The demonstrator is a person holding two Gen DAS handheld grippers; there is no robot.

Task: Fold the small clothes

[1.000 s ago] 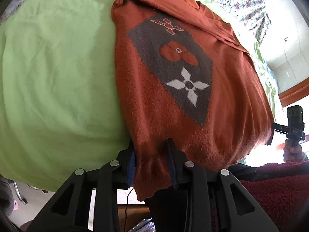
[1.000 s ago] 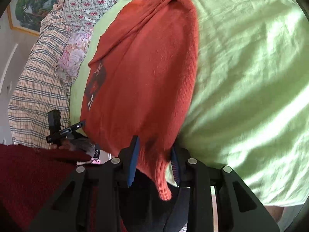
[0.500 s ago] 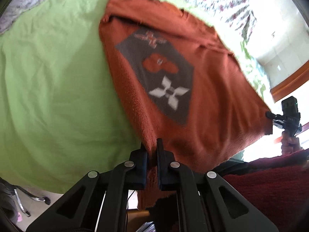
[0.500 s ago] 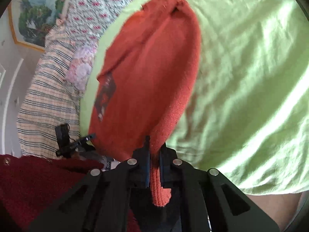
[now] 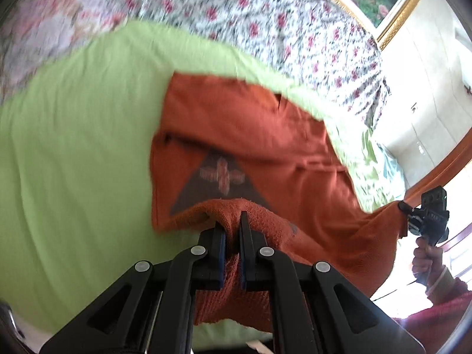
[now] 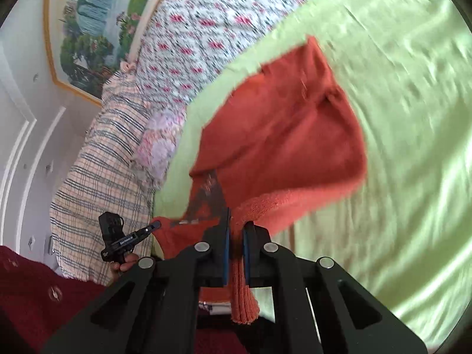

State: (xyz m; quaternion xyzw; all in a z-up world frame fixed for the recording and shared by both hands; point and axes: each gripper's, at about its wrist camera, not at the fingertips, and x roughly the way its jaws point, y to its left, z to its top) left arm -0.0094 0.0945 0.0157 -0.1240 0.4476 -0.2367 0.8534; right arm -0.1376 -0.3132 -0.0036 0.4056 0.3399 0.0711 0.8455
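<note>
Left gripper point(image 5: 232, 227): jaws pinched tight on the knitted hem of the sweater point(image 5: 265, 153), which bunches up between the pads and hangs below them.
Right gripper point(image 6: 235, 224): jaws clamped on the other hem corner; a ribbed strip of the sweater point(image 6: 283, 147) dangles straight down out of the jaws.
Sweater: rust-orange knit, its near edge raised off the bed at both jaws and curling over, the rest lying ahead of the jaws on the sheet.
Pattern: a grey patch with a pale flower point(image 5: 221, 177) shows just beyond the left jaws, partly covered by the lifted hem.
Sheet point(image 5: 73, 147): light green, spread under the sweater and out to both sides of the jaws.
Quilt point(image 5: 265, 20): floral, beyond the sweater's far edge.
Blanket point(image 6: 97, 171): checked, off to the left of the right jaws.
Painting point(image 6: 88, 23): framed, on the wall past the quilt.
Sharpness: both views are blurred.
</note>
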